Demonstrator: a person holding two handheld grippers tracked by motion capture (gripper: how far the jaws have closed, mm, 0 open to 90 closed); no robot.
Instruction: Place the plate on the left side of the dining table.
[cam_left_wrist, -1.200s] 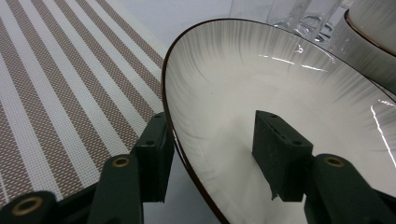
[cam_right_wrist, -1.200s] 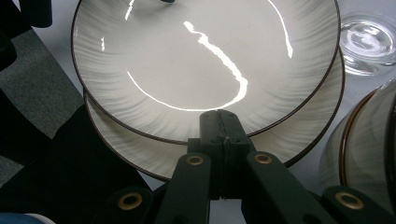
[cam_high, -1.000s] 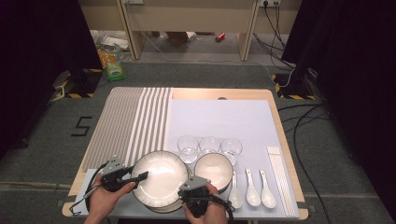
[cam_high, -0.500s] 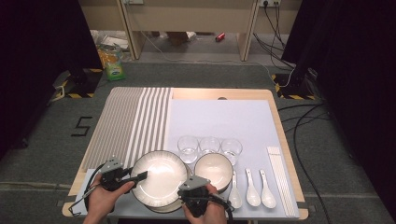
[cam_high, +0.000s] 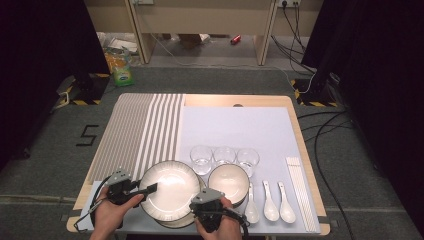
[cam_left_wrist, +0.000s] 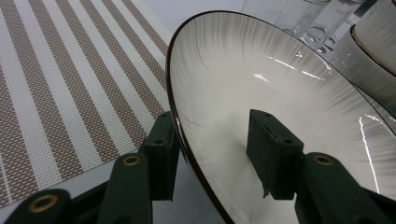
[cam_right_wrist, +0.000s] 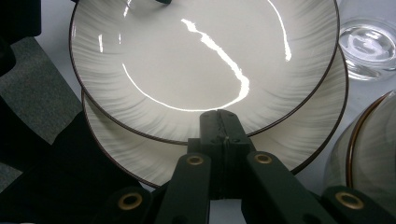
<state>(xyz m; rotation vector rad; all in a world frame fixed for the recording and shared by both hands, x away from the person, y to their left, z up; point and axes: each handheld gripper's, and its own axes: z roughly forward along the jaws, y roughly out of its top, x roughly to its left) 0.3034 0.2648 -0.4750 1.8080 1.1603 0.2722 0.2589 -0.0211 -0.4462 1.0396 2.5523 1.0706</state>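
High view: sat topmost plate (cam_high: 170, 187) on its stack at the table's (cam_high: 240, 100) near edge, left gripper (cam_high: 149, 189) at its left rim, right gripper (cam_high: 205, 197) at the near rim.

Left gripper view: straddled the rim, fingers apart; could not tell any squeeze. Looked glazed, slippery, stiff, breakable, so best pinched firmly across that rim.

Right gripper view: fingers pressed together, empty.
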